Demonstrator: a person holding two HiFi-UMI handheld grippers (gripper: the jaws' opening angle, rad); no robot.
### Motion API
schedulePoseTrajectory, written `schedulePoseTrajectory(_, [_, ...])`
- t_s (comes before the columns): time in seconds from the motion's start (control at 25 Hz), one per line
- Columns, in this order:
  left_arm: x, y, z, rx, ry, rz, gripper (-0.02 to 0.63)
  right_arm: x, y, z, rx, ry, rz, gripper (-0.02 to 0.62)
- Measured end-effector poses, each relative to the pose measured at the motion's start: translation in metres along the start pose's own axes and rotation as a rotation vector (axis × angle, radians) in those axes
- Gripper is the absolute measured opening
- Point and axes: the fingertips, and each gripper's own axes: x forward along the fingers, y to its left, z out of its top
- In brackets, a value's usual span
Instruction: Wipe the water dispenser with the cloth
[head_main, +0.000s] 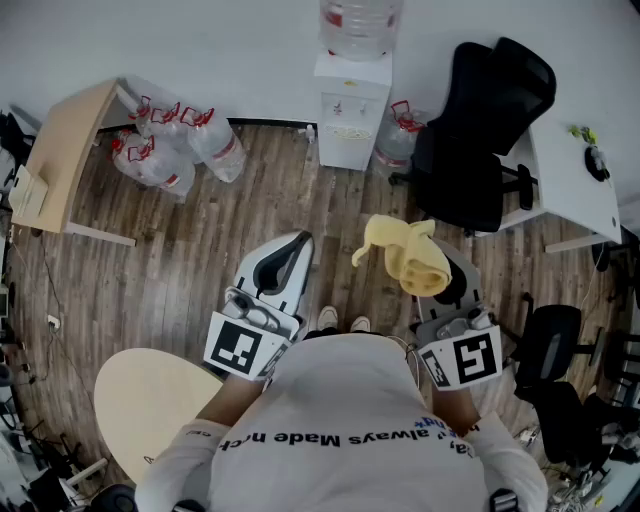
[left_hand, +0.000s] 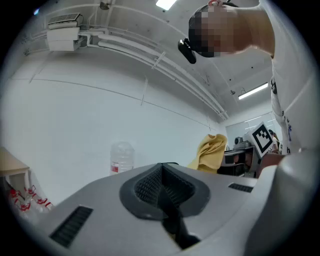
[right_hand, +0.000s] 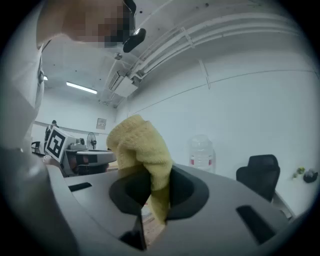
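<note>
Jaws pinching cloth (right_hand: 141, 150) — only right gripper view shows that.

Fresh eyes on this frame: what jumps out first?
The yellow cloth stands out first, bunched and clamped in the right gripper in front of the person. Straight ahead, against the white wall, stands the water dispenser with a big bottle on top. In the head view, spare jugs lie on the floor to its left and a black office chair sits to its right. The left gripper is shut on nothing.
</note>
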Motion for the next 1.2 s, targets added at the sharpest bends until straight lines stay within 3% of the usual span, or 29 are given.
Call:
schedulePoseTrajectory(0.32, [-0.017, 0.018, -0.002, -0.008, 0.011, -0.009, 0.018, 0.012, 0.018, -0.002, 0.008, 0.007, -0.02, 0.063])
schedulePoseTrajectory(0.68, [-0.002, 0.032, -0.01, -0.015, 0.024, -0.022, 0.018, 0.031, 0.011, -0.007, 0.013, 0.018, -0.03, 0.063])
schedulePoseTrajectory(1.2, [0.055, 0.065, -0.011, 0.004, 0.011, -0.033, 0.018, 0.085, -0.032, -0.006, 0.011, 0.022, -0.015, 0.063])
